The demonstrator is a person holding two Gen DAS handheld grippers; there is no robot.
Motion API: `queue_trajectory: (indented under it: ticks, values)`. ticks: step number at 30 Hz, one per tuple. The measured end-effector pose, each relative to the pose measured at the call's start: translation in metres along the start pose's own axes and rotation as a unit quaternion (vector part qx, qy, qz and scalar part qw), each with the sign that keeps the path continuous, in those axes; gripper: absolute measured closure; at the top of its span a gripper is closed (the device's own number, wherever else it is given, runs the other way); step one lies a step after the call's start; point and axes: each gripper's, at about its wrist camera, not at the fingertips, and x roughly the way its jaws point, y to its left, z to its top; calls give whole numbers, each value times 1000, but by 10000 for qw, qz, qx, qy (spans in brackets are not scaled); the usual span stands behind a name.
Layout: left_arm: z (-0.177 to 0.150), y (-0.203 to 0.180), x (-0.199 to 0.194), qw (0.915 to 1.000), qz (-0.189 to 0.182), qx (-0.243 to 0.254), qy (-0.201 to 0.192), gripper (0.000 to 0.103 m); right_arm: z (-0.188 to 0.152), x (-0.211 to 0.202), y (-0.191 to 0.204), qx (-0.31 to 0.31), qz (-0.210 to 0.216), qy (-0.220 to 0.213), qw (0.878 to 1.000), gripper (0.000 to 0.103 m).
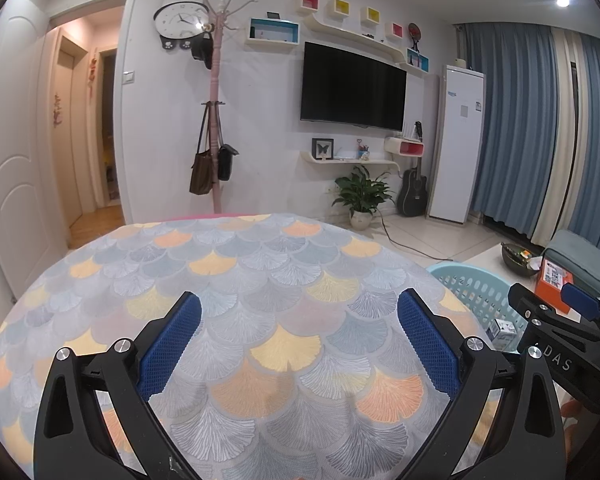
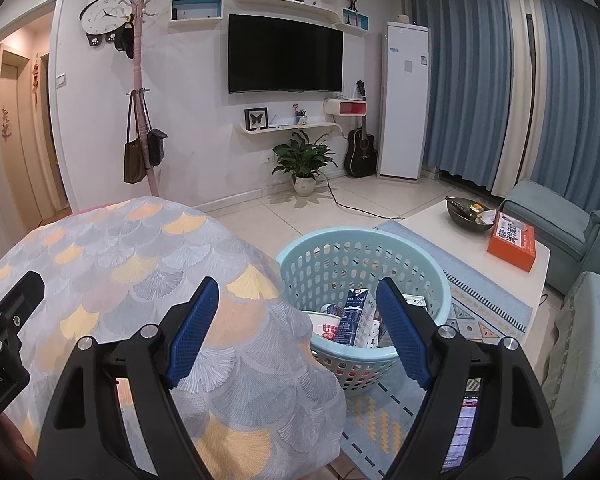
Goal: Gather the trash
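Note:
A light blue plastic basket (image 2: 364,248) stands on the floor right of the table; it also shows in the left wrist view (image 1: 472,284). Inside lie a dark blue milk carton (image 2: 350,316), a white cup and other packaging. My right gripper (image 2: 296,328) is open and empty, above the table edge and the basket's near rim. My left gripper (image 1: 300,336) is open and empty over the round table with a fan-pattern cloth (image 1: 236,280). The right gripper shows at the right edge of the left wrist view (image 1: 556,312).
A low white coffee table (image 2: 480,248) holds a dark bowl (image 2: 470,214) and an orange box (image 2: 512,242). Blue-grey sofa seats (image 2: 556,216) stand at the right. A patterned rug (image 2: 476,316) lies under the basket. A potted plant (image 2: 304,160), guitar and coat rack stand by the far wall.

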Motion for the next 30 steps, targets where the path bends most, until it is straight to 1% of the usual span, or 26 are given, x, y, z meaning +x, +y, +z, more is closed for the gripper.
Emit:
queue_trajectory:
  ticks: [30]
  values:
    - [1, 0, 0, 10000, 3, -5, 5, 8, -3, 3, -2, 11, 38, 59, 10000, 26]
